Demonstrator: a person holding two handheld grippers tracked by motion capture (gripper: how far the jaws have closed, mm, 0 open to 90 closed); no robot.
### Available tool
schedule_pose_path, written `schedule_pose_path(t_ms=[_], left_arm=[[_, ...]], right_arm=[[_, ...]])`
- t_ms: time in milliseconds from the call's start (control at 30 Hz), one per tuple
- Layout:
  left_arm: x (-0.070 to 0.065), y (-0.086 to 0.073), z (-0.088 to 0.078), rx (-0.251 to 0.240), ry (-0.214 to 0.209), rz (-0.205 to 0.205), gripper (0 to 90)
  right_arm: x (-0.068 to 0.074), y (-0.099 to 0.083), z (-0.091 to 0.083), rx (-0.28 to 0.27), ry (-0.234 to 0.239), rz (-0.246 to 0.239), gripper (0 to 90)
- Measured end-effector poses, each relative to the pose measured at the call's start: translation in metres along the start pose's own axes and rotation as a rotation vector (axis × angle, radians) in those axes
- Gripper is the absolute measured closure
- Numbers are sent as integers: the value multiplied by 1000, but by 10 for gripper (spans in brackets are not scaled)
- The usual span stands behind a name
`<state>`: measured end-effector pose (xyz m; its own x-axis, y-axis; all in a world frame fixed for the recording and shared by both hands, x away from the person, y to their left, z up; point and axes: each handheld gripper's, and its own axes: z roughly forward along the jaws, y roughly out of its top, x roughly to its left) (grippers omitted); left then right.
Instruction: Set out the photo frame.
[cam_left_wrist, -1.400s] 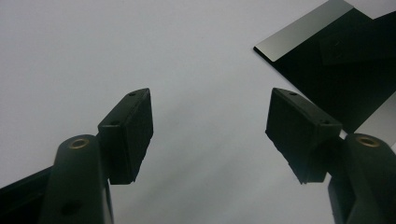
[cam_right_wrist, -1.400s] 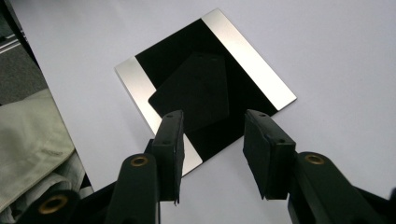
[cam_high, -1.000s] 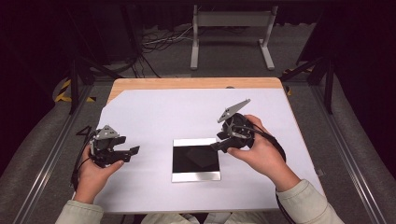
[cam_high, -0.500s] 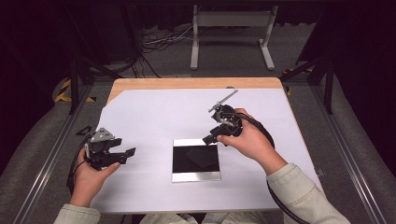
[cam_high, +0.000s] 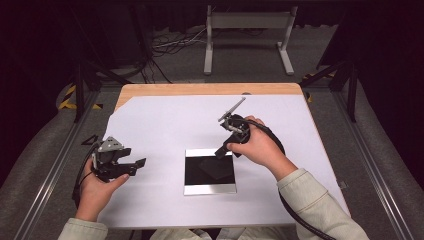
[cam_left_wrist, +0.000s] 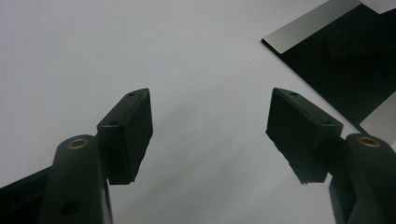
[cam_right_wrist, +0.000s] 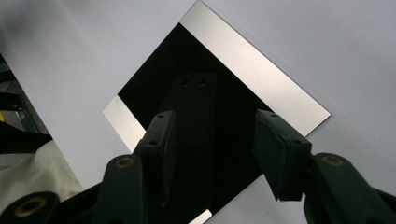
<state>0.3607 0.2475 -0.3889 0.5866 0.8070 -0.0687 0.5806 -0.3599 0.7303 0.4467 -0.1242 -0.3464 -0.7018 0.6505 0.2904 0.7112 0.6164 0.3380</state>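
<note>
A square mirror-like plate (cam_high: 200, 175), dark in the middle with silver bands along two edges, lies flat on the white sheet near the table's front. My right gripper (cam_high: 223, 151) hovers over its far right corner, pointing down and to the left. In the right gripper view the right gripper (cam_right_wrist: 212, 135) is open above the plate (cam_right_wrist: 261, 79), with a jaw's reflection showing in the dark surface between the jaws. My left gripper (cam_high: 140, 165) rests at the left of the sheet, pointing right. It stands open (cam_left_wrist: 210, 126) with nothing between its jaws, and the plate's corner (cam_left_wrist: 345, 70) lies beyond.
A white sheet (cam_high: 165, 120) covers the wooden table, whose bare strip (cam_high: 210, 89) shows along the far edge. A metal stand (cam_high: 247, 30) and cables lie on the floor behind the table. Dark rails run down both sides.
My right gripper has moved left and down from beside the plate's right edge to over its far right corner. The left hand has stayed where it was.
</note>
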Motion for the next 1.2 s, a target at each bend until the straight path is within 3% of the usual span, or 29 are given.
schedule_pose_path(t_ms=[500, 900, 1200], left_arm=[[0, -4, -3, 3, 13, -7, 320], [0, -7, -6, 1, 25, -3, 320], [-1, -6, -5, 1, 23, 6, 321]], right_arm=[[-4, 1, 19, 91, 64, 80, 460], [-1, 3, 35, 161, 81, 96, 442], [0, 3, 41, 174, 106, 117, 420]])
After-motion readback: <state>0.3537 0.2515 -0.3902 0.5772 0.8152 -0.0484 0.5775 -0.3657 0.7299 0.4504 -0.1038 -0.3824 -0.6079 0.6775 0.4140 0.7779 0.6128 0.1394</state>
